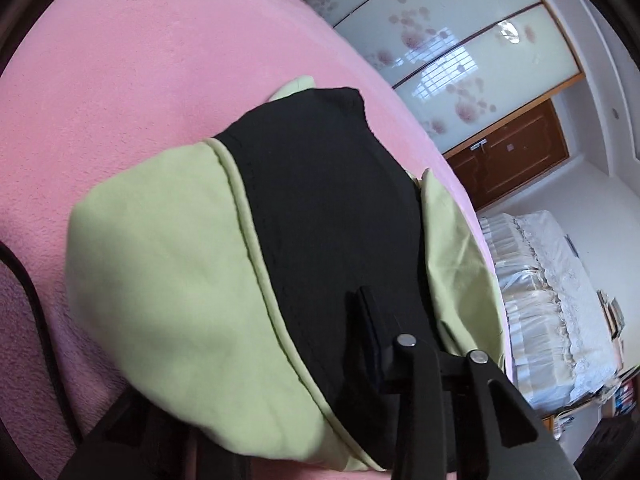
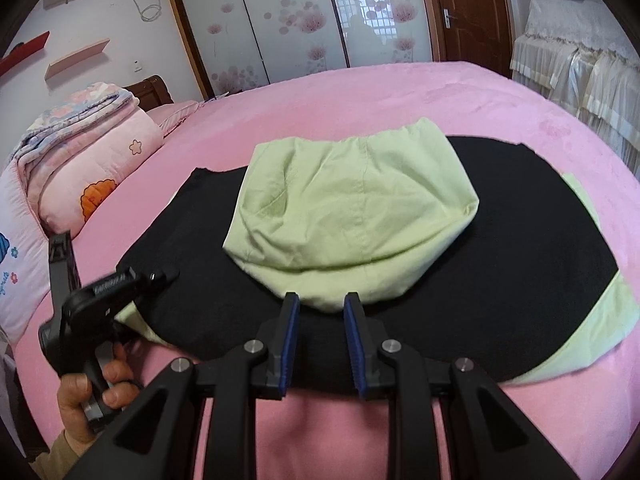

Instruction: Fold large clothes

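Note:
A large black and light-green garment (image 2: 360, 208) lies flat on the pink bed (image 2: 360, 92), with a green part folded over its middle. My right gripper (image 2: 322, 312) is open and empty, just above the garment's near edge. My left gripper (image 2: 160, 276) is at the garment's left end, held in a hand; in the right wrist view it seems shut on the black fabric. In the left wrist view the garment (image 1: 320, 220) fills the middle and the left gripper (image 1: 372, 312) is closed on its black edge.
Folded quilts and pillows (image 2: 84, 156) are stacked at the bed's left side. Sliding wardrobe doors (image 2: 288, 20) and a brown door (image 2: 468, 12) stand behind the bed. A cloth-covered piece of furniture (image 2: 580, 64) stands at the right.

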Available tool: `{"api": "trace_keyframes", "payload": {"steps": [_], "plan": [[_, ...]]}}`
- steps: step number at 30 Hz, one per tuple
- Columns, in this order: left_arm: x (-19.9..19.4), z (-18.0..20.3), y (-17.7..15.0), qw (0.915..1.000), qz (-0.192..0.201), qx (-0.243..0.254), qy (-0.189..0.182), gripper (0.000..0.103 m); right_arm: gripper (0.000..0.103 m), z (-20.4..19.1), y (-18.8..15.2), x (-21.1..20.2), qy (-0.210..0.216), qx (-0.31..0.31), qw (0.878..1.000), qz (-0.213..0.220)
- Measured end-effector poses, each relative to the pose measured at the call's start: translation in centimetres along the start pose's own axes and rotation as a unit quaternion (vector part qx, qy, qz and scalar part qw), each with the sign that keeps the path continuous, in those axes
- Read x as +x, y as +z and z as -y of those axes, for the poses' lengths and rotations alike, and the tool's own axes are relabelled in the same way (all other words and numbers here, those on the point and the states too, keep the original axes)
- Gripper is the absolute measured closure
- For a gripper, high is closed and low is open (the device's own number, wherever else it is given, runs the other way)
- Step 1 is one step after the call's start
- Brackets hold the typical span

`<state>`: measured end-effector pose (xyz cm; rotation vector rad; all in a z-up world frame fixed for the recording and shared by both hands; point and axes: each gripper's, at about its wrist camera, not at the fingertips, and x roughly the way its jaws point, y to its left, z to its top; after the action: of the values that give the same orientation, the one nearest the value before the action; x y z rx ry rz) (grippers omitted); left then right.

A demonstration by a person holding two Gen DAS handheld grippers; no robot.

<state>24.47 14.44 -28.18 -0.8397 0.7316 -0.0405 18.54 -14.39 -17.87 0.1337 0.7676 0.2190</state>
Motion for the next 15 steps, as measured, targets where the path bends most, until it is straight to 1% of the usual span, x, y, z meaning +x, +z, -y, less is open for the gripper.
{"api": "trace_keyframes", "payload": {"steps": [3,7,10,11,12,14,15], "plan": [[0.1,0.2,-0.4,0.9997,0.011,0.019,0.005,0.074,0.08,-0.2,1.6,1.0,-0.015,-0.01,1.0,0.011],[-0.2,-0.1,-0.6,0.9996,0.017,0.023,0.001,0.075,0.08,-0.7,4.0,2.4,-0.037,-0.027,0.998,0.038],[0.1,-0.1,-0.5,0.9996,0.018,0.024,-0.002,0.076,0.08,-0.9,4.6,3.7,-0.046,-0.043,0.997,0.046],[0.2,-0.1,-0.5,0.9996,0.018,0.024,-0.002,0.077,0.08,-0.9,4.4,4.6,-0.052,-0.045,0.997,0.036],[0.1,-0.2,-0.5,0.9996,0.017,0.024,-0.003,0.078,0.08,-0.8,4.0,5.8,-0.053,-0.045,0.997,0.016],[0.2,0.0,-0.5,0.9995,0.016,0.027,0.0,0.086,0.08,-0.4,2.6,8.0,-0.052,-0.041,0.997,-0.032],[0.1,0.1,-0.5,0.9994,0.017,0.029,0.004,0.088,0.08,-0.4,1.8,8.5,-0.056,-0.047,0.997,-0.035]]}}
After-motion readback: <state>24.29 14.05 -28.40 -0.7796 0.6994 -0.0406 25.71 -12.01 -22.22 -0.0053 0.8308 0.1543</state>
